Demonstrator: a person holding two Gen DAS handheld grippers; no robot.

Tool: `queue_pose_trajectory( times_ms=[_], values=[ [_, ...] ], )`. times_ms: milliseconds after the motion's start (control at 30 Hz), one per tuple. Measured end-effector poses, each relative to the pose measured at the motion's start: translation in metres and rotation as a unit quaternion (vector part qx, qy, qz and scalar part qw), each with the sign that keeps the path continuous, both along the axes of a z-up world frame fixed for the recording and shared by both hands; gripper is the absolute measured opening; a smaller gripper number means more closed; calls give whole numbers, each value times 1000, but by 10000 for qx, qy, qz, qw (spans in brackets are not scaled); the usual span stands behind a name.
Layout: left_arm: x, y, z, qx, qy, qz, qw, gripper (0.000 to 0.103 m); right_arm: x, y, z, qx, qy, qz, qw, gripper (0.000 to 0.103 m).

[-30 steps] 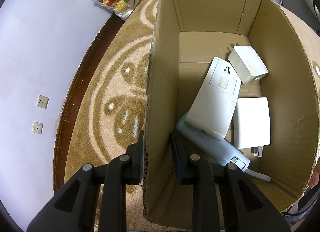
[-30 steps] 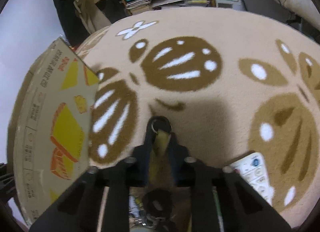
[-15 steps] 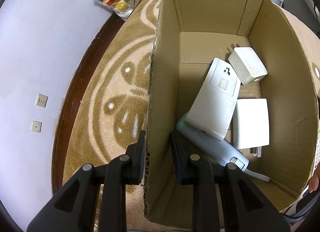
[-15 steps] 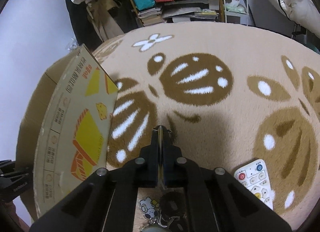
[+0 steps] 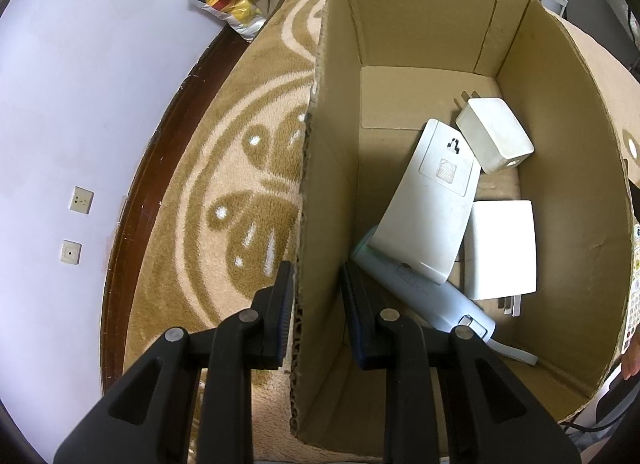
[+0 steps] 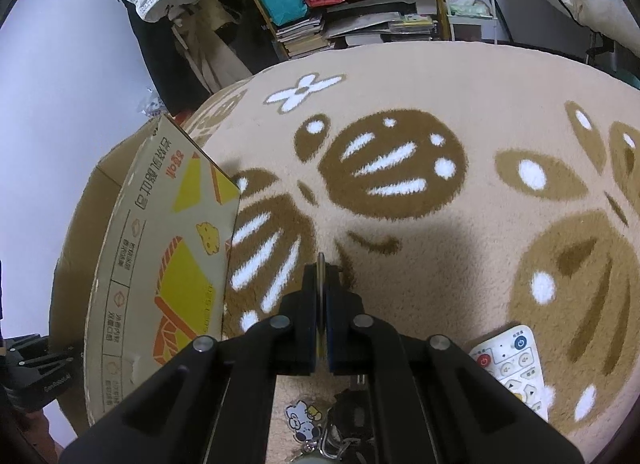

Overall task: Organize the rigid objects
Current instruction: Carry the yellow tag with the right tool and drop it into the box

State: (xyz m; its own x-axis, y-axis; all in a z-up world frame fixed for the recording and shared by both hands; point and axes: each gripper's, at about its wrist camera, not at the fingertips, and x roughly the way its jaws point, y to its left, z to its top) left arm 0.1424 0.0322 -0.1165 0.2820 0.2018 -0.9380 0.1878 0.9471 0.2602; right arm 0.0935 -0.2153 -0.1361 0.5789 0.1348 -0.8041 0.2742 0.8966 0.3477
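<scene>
- Left gripper (image 5: pixel 316 296): fingers straddle the near-left wall of the cardboard box (image 5: pixel 328 184), one inside, one outside; inner finger looks apart from the wall, so clamp unclear.
- Inside the box: long white remote (image 5: pixel 430 200) face down, lying across a pale blue-grey device (image 5: pixel 432 296); white plug adapter (image 5: pixel 494 134) at its far end; flat white square unit (image 5: pixel 502 248) beside it.
- Right gripper (image 6: pixel 320 284): fingers pressed together on a thin flat metal piece (image 6: pixel 320 270), probably part of the keychain (image 6: pixel 306 422) hanging below.
- White button remote (image 6: pixel 512 364) on the rug (image 6: pixel 480 104), right of the gripper; box on its left.
</scene>
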Motion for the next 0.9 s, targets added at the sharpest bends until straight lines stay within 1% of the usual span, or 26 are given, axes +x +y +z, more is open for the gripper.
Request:
queue_pose_trajectory(
  times_ms=[167, 233, 400, 533, 667, 800, 900],
  values=[
    [0, 1, -1, -2, -4, -2, 10000, 24, -1, -1, 0, 9, -12, 25, 10000, 4],
    [0, 1, -1, 9, -4, -6, 10000, 24, -1, 0, 1, 18, -82, 46, 10000, 4],
    [0, -1, -2, 48, -8, -25, 10000, 24, -4, 7, 13, -251, -324, 137, 9991, 4],
    [0, -2, -2, 55, -8, -29, 10000, 24, -3, 12, 23, -268, -484, 181, 9983, 4],
    [0, -2, -2, 56, -6, -27, 10000, 24, -5, 17, 43, -174, -745, 193, 9969, 4],
    [-1, -4, -2, 77, -9, -46, 10000, 24, -9, 30, 76, -211, -1240, 307, 9916, 4],
    [-1, -5, -2, 75, -12, -52, 10000, 24, -12, 39, 93, -279, -1504, 440, 9873, 4]
  ],
)
